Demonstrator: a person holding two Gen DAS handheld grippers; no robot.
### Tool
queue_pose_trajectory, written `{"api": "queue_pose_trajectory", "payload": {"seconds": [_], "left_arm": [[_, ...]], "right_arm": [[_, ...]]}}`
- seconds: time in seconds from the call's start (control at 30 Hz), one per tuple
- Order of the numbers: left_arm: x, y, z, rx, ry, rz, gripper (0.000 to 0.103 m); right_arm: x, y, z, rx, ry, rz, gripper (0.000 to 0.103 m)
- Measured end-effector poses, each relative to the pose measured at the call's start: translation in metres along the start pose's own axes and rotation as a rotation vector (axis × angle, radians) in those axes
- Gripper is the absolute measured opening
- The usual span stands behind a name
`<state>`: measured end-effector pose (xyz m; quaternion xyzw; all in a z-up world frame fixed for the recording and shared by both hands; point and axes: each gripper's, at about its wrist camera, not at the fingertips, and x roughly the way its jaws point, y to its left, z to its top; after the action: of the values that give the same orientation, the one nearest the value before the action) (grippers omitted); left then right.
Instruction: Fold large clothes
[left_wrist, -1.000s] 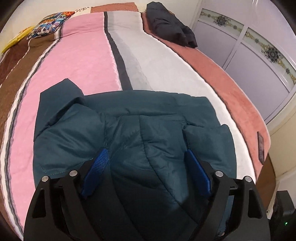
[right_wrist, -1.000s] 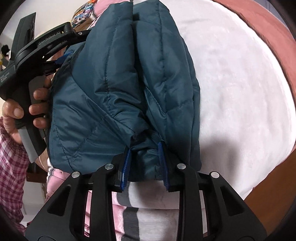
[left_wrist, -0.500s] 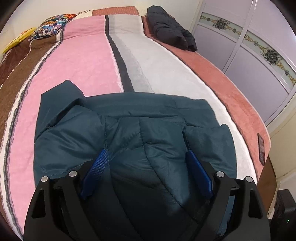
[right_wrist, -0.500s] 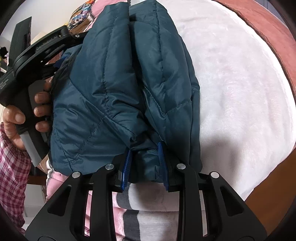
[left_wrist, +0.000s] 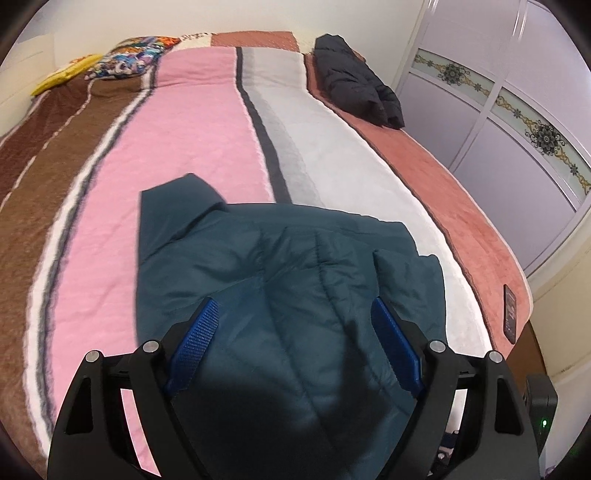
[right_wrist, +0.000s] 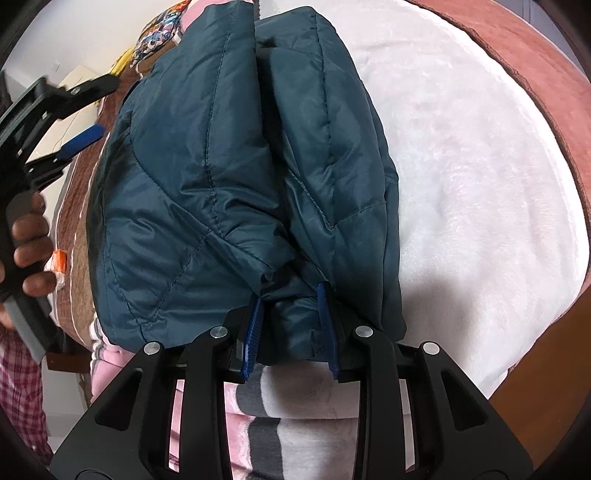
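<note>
The teal puffer jacket (left_wrist: 288, 280) is quilted synthetic cloth with a faint sheen and stitched seams. Under it the bed (left_wrist: 192, 140) wears a striped blanket of soft, matt, fleecy pile. Both the left gripper (left_wrist: 295, 325) and right gripper (right_wrist: 290, 325) are matt black plastic with ribbed blue pads (left_wrist: 197, 332) and shiny metal pins.

The near part of the teal jacket (left_wrist: 280, 280) is hidden behind the left gripper (left_wrist: 293, 325) and its dark shadow, and its left edge is blurred. In the right wrist view the jacket covers much of the striped blanket (right_wrist: 461, 177). The person's left hand (right_wrist: 31, 251) is cut by the frame edge — only some fingers show. The small dark object (left_wrist: 511, 314) at the bed edge is too small to identify.
</note>
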<state>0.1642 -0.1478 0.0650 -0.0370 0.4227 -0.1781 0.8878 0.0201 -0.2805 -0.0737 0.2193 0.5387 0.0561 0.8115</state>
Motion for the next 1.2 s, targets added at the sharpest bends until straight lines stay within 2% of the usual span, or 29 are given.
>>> {"api": "queue_pose_trajectory", "payload": {"seconds": [0.6,0.9,1.03,1.2], "left_arm": [[-0.054,0.014,-0.035,-0.012,-0.033,0.078,0.082],[-0.059,0.024,-0.06,-0.054,0.001,0.132,0.082],[-0.063,0.025,-0.076,-0.061,0.016,0.125,0.082],[-0.066,0.031,-0.104,-0.086,0.079,0.092,0.082]], "right_arm": [[0.003,-0.008,-0.001,-0.002,-0.008,0.029,0.029],[0.002,-0.018,0.002,-0.025,0.003,0.063,0.029],[0.001,-0.02,0.002,-0.031,0.004,0.073,0.029],[0.001,-0.024,0.005,-0.042,0.016,0.085,0.029]]}}
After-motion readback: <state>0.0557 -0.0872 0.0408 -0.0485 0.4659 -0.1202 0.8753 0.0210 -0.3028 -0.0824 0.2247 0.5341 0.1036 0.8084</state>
